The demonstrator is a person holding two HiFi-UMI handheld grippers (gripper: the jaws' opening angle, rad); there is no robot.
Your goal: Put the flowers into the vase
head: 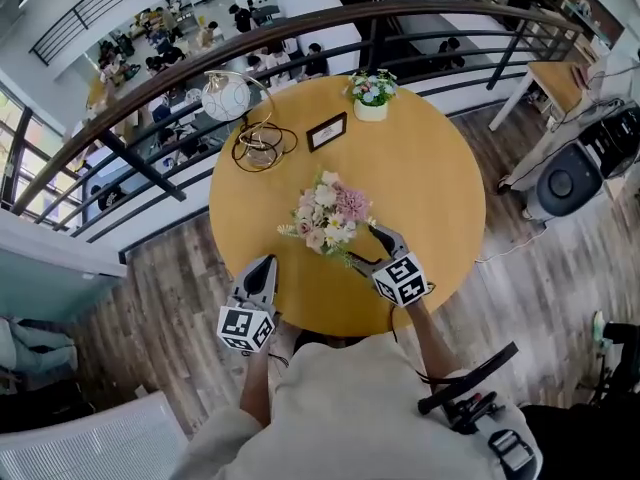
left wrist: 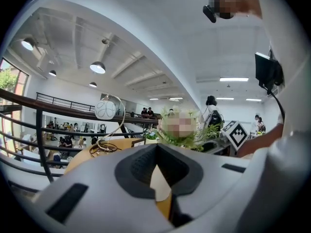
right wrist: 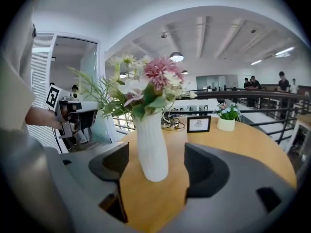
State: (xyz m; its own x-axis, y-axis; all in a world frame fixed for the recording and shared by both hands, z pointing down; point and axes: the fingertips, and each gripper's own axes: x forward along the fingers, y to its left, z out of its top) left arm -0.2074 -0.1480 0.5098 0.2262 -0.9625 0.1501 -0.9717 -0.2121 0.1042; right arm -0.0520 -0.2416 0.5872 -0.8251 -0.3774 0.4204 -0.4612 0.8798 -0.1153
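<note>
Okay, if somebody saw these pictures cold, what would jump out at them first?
A pink-and-cream bouquet in a white vase stands near the middle of the round wooden table. The right gripper has its fingers open on either side of the vase, not touching it. The left gripper is shut at the table's near edge.

Vase (right wrist: 151, 144): white, ribbed, matt, ceramic look. Table (right wrist: 243, 144): pale wood, smooth, low sheen. Right gripper (right wrist: 156, 160): grey matt plastic, dark rubbery pads (right wrist: 204, 169). Floor (head: 170, 298), left of the head view: grey wood planks.
</note>
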